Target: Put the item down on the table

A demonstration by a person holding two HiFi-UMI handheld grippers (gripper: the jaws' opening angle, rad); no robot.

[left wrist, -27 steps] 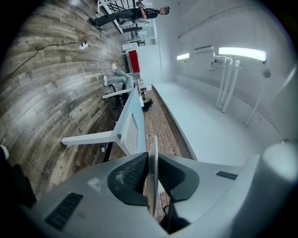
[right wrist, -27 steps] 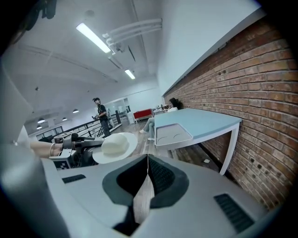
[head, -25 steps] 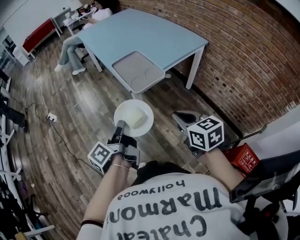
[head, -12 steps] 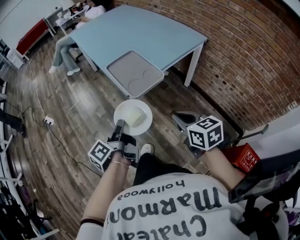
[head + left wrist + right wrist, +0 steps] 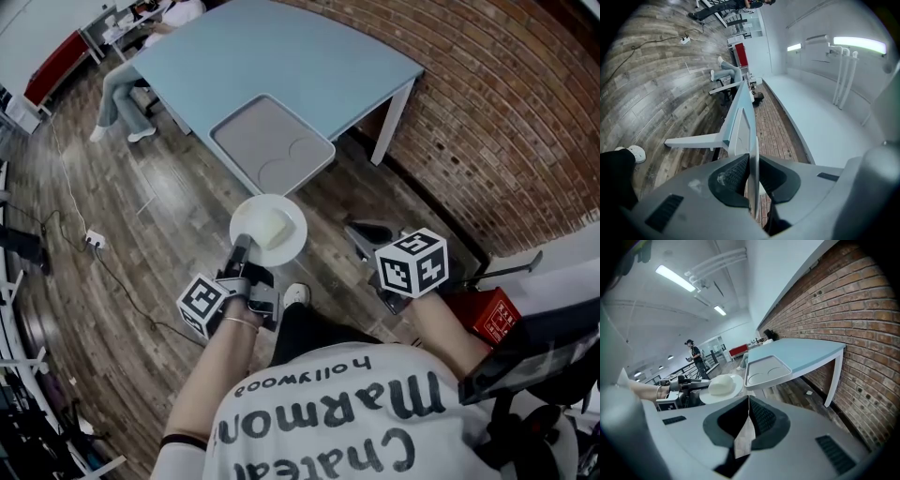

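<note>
A white plate [image 5: 268, 228] carries a pale block of food [image 5: 273, 227]. My left gripper [image 5: 241, 247] is shut on the plate's near rim and holds it over the wood floor, just short of the grey tray [image 5: 272, 146] on the light blue table [image 5: 291, 56]. In the left gripper view the rim [image 5: 755, 154] runs edge-on between the shut jaws of the left gripper [image 5: 753, 176]. My right gripper [image 5: 367, 232] hangs to the right, shut with nothing in it. The right gripper view shows the right gripper [image 5: 749, 401], the plate [image 5: 733, 386] and the tray [image 5: 766, 371].
A brick wall [image 5: 525, 122] runs along the right, close to the table's white leg [image 5: 389, 127]. A person sits at the table's far left end [image 5: 122, 89]. A red box [image 5: 487, 314] lies by my right side. A cable and power strip [image 5: 94, 241] lie on the floor at left.
The table and tray have come closer in the head view. Both grippers have moved toward them, and the plate now sits nearer the tray's front edge.
</note>
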